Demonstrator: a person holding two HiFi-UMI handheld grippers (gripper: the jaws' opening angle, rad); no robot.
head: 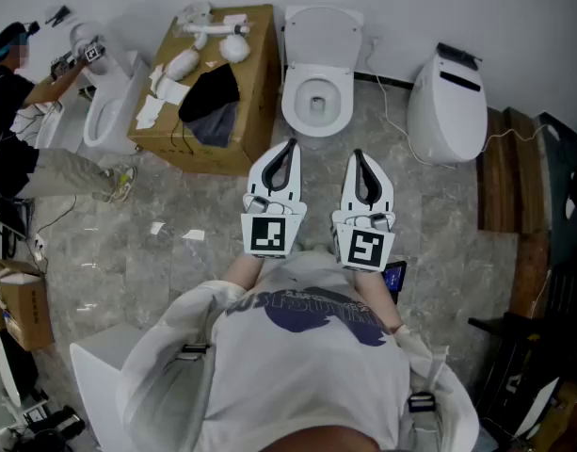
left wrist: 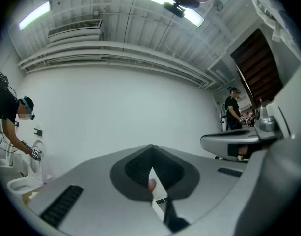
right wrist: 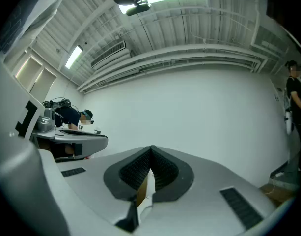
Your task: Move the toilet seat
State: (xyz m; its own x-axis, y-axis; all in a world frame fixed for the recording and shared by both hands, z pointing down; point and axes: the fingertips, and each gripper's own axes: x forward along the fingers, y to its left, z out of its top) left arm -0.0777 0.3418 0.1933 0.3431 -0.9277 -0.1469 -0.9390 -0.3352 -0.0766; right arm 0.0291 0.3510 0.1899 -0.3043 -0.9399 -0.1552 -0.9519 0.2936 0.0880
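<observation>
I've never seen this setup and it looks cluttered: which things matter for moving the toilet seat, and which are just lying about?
For the job: middle toilet; left gripper and right gripper, both shut and empty.
Lying about: cardboard box; black cloth on it; toilet at right; wooden planks.

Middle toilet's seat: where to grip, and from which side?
Probably the seat at its front edge, from the near side. It looks lowered and the lid stands up behind it, so the hinge is likely at the back, and a box crowds the left. The left claw and right claw are shut; open one first.
</observation>
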